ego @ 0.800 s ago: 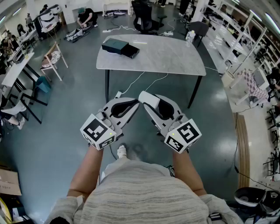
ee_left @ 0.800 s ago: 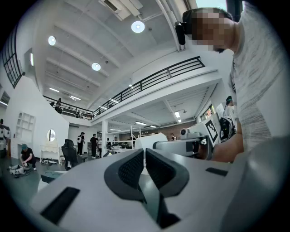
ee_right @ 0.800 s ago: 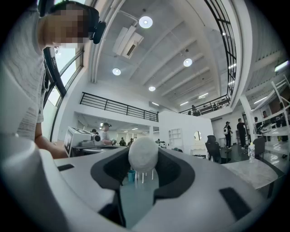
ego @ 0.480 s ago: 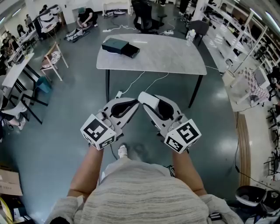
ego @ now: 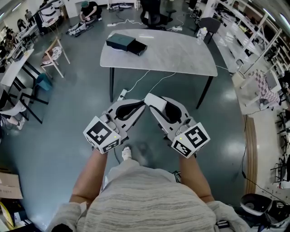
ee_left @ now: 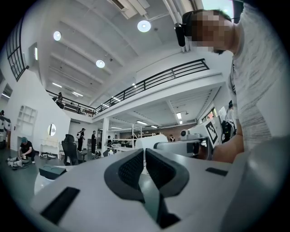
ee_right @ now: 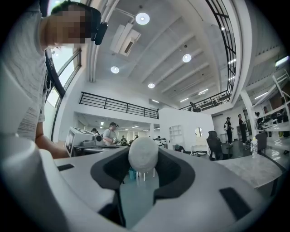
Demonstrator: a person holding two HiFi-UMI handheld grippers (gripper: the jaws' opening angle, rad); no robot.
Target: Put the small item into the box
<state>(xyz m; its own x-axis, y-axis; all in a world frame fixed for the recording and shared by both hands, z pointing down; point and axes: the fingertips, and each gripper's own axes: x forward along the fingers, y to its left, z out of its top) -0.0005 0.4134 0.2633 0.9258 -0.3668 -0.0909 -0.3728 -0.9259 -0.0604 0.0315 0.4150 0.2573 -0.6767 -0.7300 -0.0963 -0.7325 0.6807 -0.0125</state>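
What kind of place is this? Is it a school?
Probably not a school. It looks like a big robot lab or workshop hall. Long benches full of gear line the sides, people crouch over equipment on the floor, and a railed balcony runs above.

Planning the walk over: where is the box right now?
In the head view, the dark box lies near the far left corner of the grey table, ahead of the person and slightly to the left.
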